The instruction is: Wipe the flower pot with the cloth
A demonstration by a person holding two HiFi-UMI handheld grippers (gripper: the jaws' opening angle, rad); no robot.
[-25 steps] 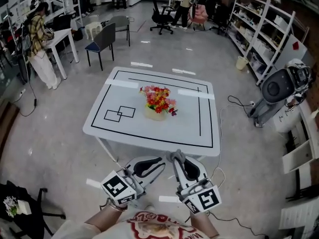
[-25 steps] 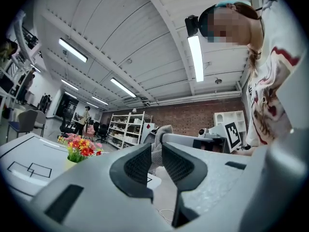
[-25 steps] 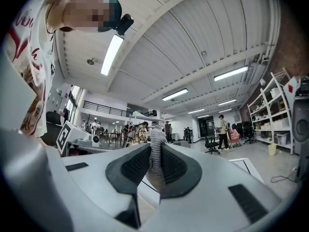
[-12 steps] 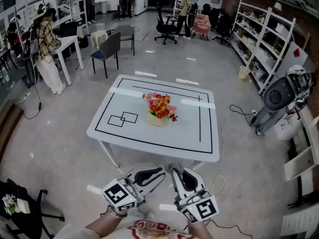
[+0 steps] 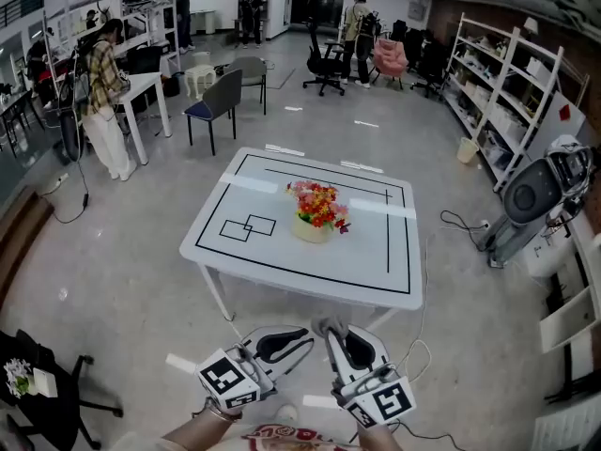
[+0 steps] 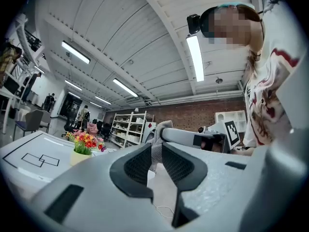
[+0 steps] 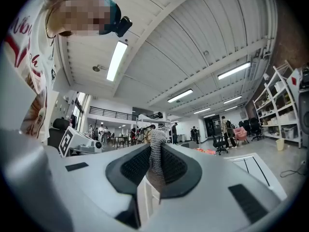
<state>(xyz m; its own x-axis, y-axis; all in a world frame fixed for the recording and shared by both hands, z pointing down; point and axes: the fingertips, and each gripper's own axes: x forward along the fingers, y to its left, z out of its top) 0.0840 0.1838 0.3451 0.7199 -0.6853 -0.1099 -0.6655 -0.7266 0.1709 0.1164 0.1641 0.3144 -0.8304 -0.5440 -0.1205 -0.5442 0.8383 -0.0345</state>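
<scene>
Grey knitted cloth (image 5: 328,325) is pinched between the jaws of the right gripper (image 5: 334,333), with a tuft standing past their tips. The left gripper (image 5: 306,333) sits just beside it, its jaws drawn together on nothing; the cloth only shows through their slit. The cream round flower pot (image 5: 313,230), holding red and yellow flowers, stands upright near the middle of the white table with black tape lines (image 5: 282,252), well apart from both grippers. Judgement: cloth in hand, pot untouched; the approach and all the wiping remain.
</scene>
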